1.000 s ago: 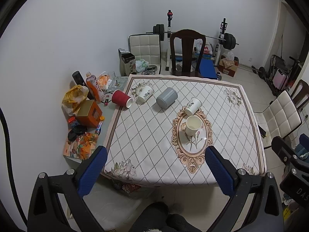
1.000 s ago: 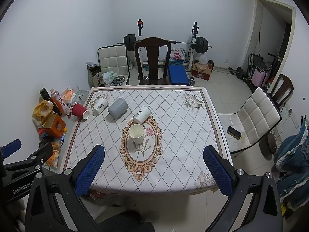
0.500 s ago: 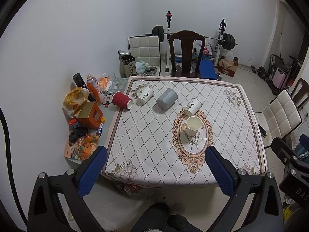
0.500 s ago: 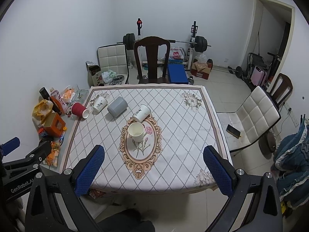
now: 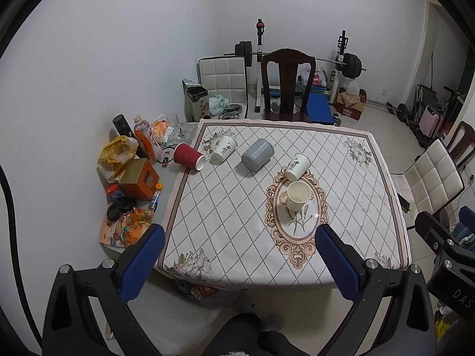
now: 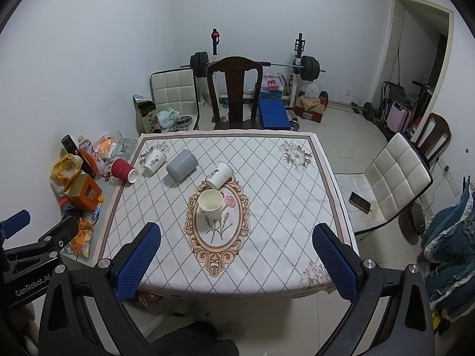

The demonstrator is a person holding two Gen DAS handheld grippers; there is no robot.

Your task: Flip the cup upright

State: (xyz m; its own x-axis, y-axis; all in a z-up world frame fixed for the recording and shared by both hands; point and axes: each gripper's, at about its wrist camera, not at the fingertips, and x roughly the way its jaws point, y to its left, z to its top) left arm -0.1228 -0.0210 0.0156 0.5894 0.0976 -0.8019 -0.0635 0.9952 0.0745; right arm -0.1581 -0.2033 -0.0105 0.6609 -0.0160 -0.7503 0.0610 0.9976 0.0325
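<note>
Red cup (image 5: 188, 156) overhanging tablecloth's (image 5: 237, 255) left edge

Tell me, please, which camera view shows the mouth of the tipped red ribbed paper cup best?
The left wrist view: the red ribbed paper cup lies closer to frame centre, its white rim and opening plainly visible. The right wrist view shows the same cup smaller, near the left edge.

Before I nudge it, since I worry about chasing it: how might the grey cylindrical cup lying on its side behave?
The grey cylindrical cup lies on its side on the quilted-pattern tablecloth, so it would probably roll. Its walls look straight, so it may roll fairly straight. It seems stiffer than the white paper cups nearby.
</note>
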